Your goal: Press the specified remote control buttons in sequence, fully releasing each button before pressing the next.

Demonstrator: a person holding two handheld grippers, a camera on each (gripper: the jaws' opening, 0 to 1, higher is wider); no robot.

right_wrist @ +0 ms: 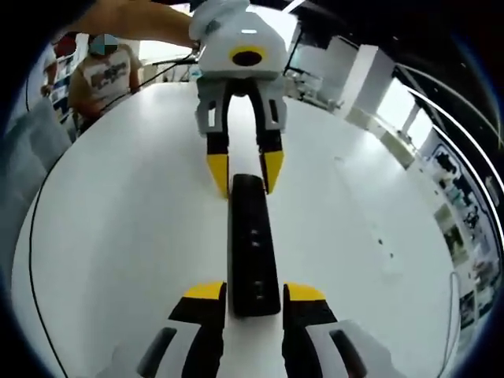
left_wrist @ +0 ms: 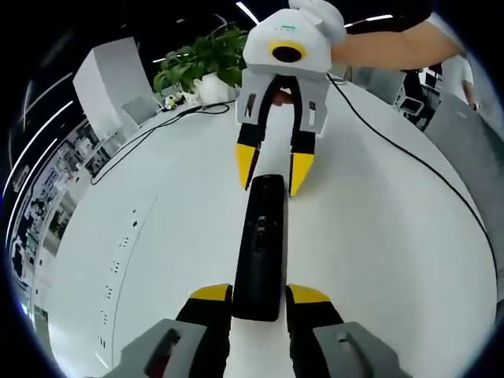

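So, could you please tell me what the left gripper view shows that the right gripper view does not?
The left gripper view has a potted plant at the table's far edge and a black cable across the white table. The right gripper view has a person in a printed shirt beyond the table. Both show the black remote lying on the table between the two grippers, left gripper and right gripper, one at each end, jaws apart.

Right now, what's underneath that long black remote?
The remote lies flat on the white table, one hand-held gripper at its near end and the other at its far end. The tabletop directly beneath is covered, so nothing there can be seen.
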